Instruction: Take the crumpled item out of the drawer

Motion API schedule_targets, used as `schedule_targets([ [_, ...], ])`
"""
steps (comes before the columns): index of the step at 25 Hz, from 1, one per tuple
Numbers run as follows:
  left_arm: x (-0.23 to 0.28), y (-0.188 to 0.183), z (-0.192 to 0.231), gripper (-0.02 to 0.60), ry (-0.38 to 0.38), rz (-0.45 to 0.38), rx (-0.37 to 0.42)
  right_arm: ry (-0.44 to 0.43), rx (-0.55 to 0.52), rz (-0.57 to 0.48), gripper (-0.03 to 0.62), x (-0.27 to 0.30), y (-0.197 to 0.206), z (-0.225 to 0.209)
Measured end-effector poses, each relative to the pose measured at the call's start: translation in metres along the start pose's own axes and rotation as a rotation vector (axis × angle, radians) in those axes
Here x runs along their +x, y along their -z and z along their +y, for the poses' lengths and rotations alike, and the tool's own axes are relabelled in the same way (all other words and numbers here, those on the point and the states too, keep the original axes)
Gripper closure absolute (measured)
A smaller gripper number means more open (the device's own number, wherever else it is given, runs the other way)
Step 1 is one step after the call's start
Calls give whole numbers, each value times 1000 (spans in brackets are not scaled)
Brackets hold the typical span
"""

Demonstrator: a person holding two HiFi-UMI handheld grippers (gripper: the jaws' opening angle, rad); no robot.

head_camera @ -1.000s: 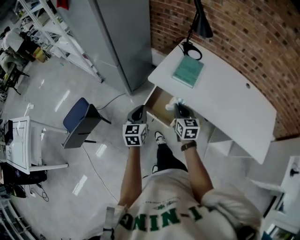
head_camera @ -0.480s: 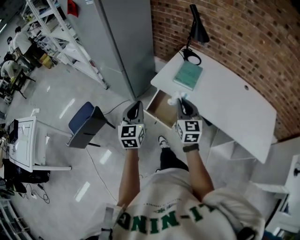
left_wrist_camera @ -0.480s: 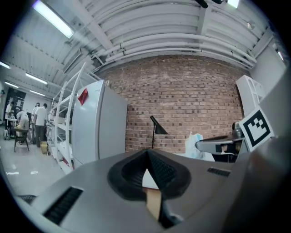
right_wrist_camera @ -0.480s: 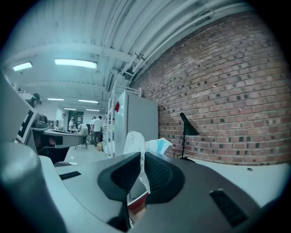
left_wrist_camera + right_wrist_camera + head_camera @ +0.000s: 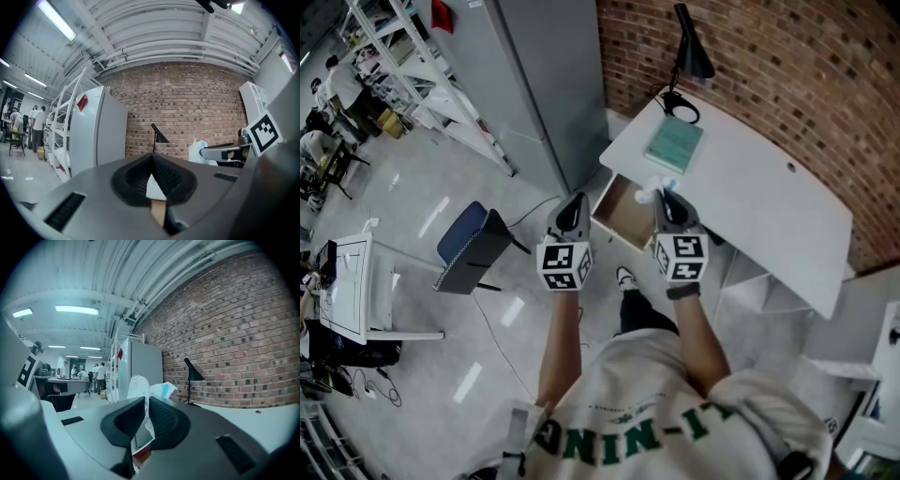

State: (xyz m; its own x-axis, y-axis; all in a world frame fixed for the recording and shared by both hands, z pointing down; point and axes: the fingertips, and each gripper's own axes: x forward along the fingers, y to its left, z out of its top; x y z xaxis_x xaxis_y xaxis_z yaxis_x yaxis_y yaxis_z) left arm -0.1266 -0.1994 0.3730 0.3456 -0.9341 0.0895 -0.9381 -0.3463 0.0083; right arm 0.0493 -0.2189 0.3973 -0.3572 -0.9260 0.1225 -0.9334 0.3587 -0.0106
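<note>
Here the right claw point(image 5: 664, 199) is pinching the wad point(image 5: 647, 194), a crumpled white thing with a pale blue part. In the right gripper view its jaws close on a thin fold of the wad point(image 5: 146, 389), and the rest bunches up above the tips of the claw point(image 5: 143, 414). From the head view the wad sits over the far right corner of the open drawer point(image 5: 617, 214), right at the front edge of the white counter point(image 5: 750, 211).

The left claw point(image 5: 573, 202) hangs just left of the drawer, apart from it. In its own view the left claw point(image 5: 152, 161) has its jaws pressed together with nothing between them. That view also shows the wad point(image 5: 198, 151) off to the right, in front of the brick wall point(image 5: 187, 108).

On the counter lie a green book point(image 5: 675, 143) and, behind it, a black lamp point(image 5: 686, 54). A grey cabinet point(image 5: 548, 84) stands left of the counter, and a blue chair point(image 5: 464, 236) is on the floor well to the left.
</note>
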Motion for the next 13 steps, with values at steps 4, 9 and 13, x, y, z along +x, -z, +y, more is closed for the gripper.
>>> schedule_targets([
  [4,4,3,0,588,-5,-1,-12,-10,11,1,566,2,-1,-2],
  [9,15,20,8,588,-24,21,-36,-34,25,39,566,21,20,-2],
  [13,37,45,25,588,-56,60,-57,-51,31,105,566,53,57,-4],
])
